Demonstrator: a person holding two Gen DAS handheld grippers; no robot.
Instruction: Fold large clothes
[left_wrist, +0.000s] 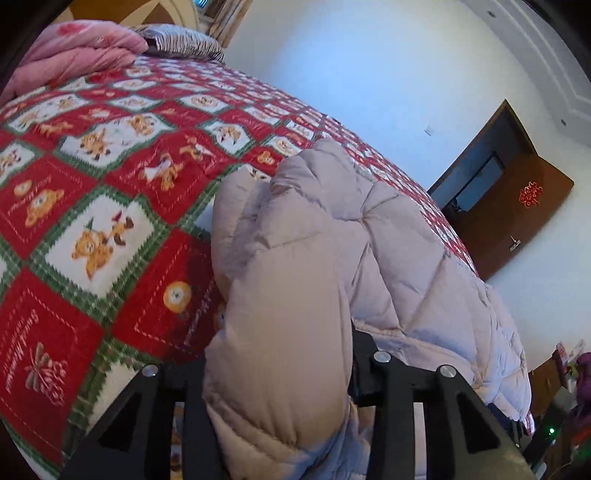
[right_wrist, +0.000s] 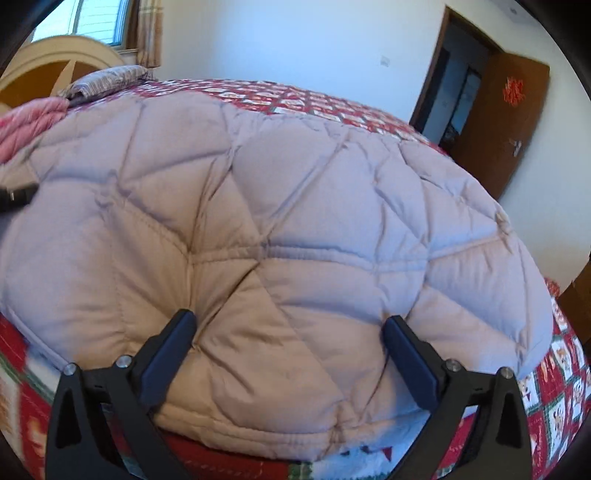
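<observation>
I'm over a bed (left_wrist: 110, 155) with a red teddy-bear quilt; its cursive writing is too blurry to read. White walls, brown door (right_wrist: 495, 122). The puffy pale-pink quilted coat (right_wrist: 280, 206) sprawls across it. My left tongs (left_wrist: 277, 398) pinch a coat fold; right tongs (right_wrist: 288, 332) are spread, pressing the coat.

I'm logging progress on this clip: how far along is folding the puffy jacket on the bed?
Early to midway. Done: the quilted jacket lies spread on the red patterned bedspread. In hand: the left gripper has a padded part, likely a sleeve, between its jaws, raised off the bed; the right gripper is open, straddling the near hem. Left: laying that part across and folding the body; no tidy fold shows yet.
</observation>
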